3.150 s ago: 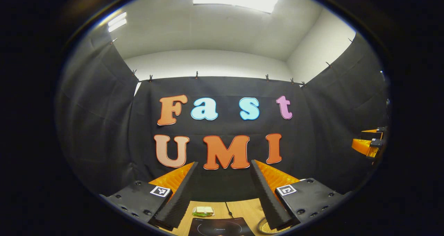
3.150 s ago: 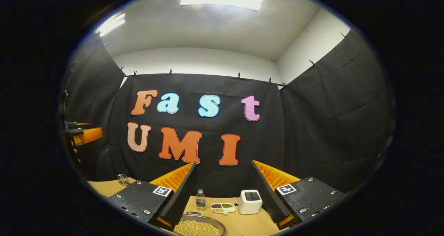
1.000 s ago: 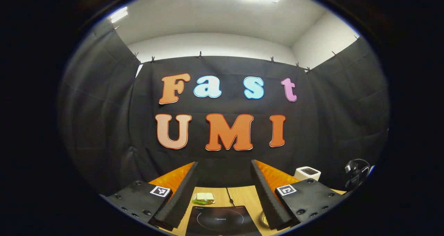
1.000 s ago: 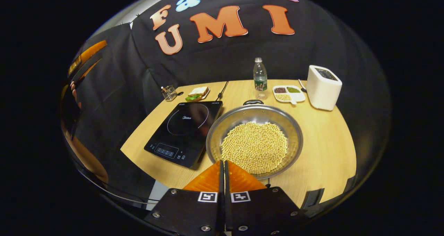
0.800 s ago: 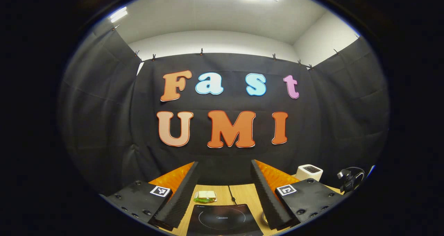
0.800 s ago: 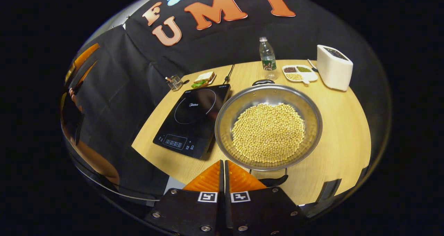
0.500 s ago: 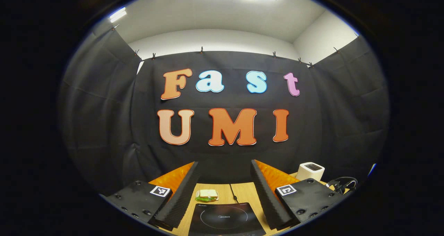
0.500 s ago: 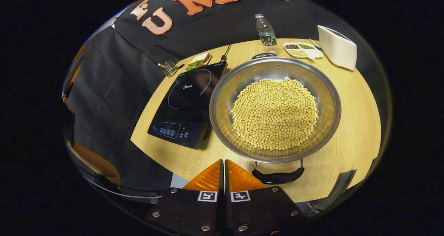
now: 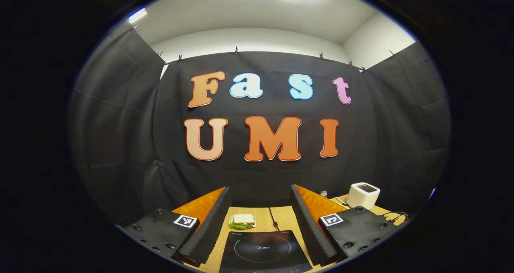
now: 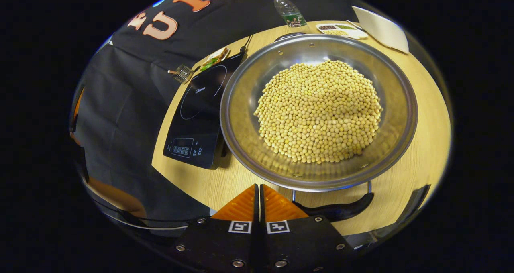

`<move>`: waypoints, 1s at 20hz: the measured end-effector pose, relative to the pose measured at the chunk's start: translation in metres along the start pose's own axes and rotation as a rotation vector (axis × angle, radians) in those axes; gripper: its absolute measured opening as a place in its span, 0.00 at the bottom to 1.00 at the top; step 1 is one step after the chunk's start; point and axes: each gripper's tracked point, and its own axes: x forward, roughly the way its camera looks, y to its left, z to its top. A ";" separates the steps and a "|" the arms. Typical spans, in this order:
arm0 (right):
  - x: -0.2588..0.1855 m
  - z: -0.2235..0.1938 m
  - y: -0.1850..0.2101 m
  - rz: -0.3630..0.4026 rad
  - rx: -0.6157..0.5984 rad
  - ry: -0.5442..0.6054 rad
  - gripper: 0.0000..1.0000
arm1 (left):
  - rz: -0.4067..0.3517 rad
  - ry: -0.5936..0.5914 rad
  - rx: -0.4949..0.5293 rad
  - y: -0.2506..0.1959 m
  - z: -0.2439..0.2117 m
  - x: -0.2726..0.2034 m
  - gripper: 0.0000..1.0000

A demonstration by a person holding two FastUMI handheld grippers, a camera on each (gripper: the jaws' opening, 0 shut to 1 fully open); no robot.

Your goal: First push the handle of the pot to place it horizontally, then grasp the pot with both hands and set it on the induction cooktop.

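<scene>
One right tool (image 10: 257, 190), closed, beside pot handle (image 10: 335, 210).

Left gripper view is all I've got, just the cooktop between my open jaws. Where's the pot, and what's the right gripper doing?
Observer: In the right gripper view, the pot sits on the table right beside the induction cooktop, not on it.
Operator: Anything in it?
Observer: Yes, a heap of yellow beans covers its bottom.
Operator: And the right gripper?
Observer: The right gripper has its jaws shut with nothing between them, low at the pot's near rim, next to the black handle.
Operator: Is there a second handle?
Observer: Yes, a far handle peeks over the opposite rim, toward the water bottle.
</scene>
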 end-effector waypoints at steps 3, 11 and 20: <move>-0.003 0.002 -0.016 -0.026 0.006 0.004 0.00 | -0.009 0.022 0.000 -0.003 -0.008 0.002 0.96; -0.023 0.017 -0.064 -0.129 0.021 -0.037 0.00 | -0.017 0.014 0.023 -0.013 -0.005 0.003 0.95; -0.049 0.044 -0.127 -0.264 0.089 -0.081 0.00 | -0.051 0.029 0.032 -0.024 -0.014 0.006 0.96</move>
